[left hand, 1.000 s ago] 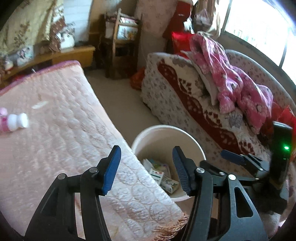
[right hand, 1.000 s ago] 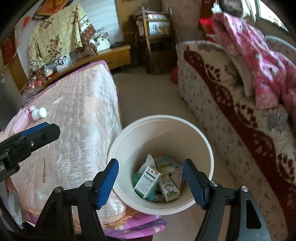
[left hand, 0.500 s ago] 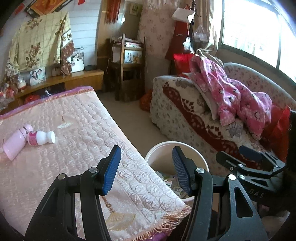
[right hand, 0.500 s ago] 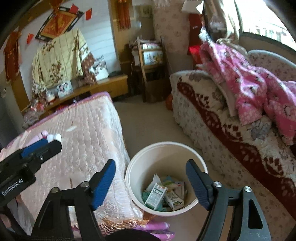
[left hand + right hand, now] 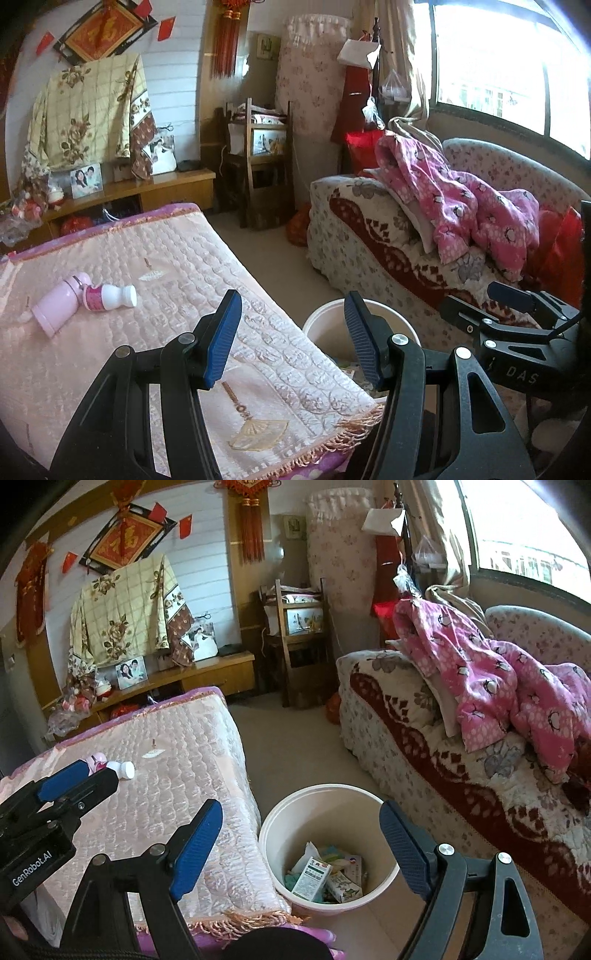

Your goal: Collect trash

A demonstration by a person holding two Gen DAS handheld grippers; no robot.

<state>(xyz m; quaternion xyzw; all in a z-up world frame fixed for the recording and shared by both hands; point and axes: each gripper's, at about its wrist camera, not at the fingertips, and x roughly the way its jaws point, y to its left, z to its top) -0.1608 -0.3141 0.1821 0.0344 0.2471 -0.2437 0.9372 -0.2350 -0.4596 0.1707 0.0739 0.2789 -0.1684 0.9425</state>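
A white bin [image 5: 328, 805] stands on the floor beside the quilted pink table; its rim also shows in the left wrist view [image 5: 327, 319]. Several small cartons [image 5: 312, 877] lie in the bin. A small white bottle with a pink label [image 5: 109, 297] lies on the table next to a pink flask [image 5: 59, 306]; the bottle's cap shows in the right wrist view [image 5: 125, 770]. My left gripper [image 5: 291, 343] is open and empty above the table's near corner. My right gripper [image 5: 301, 849] is open and empty above the bin.
The pink quilted table [image 5: 110, 350] fills the left side. A sofa [image 5: 461, 768] with a pink garment [image 5: 491, 686] stands to the right. A wooden chair [image 5: 299, 642] and a low cabinet [image 5: 177, 681] stand at the back. Bare floor [image 5: 295, 746] runs between table and sofa.
Both grippers have risen and pulled back from the bin, so more of the room shows. The bottle and flask have come further into the left view. Both stay open.
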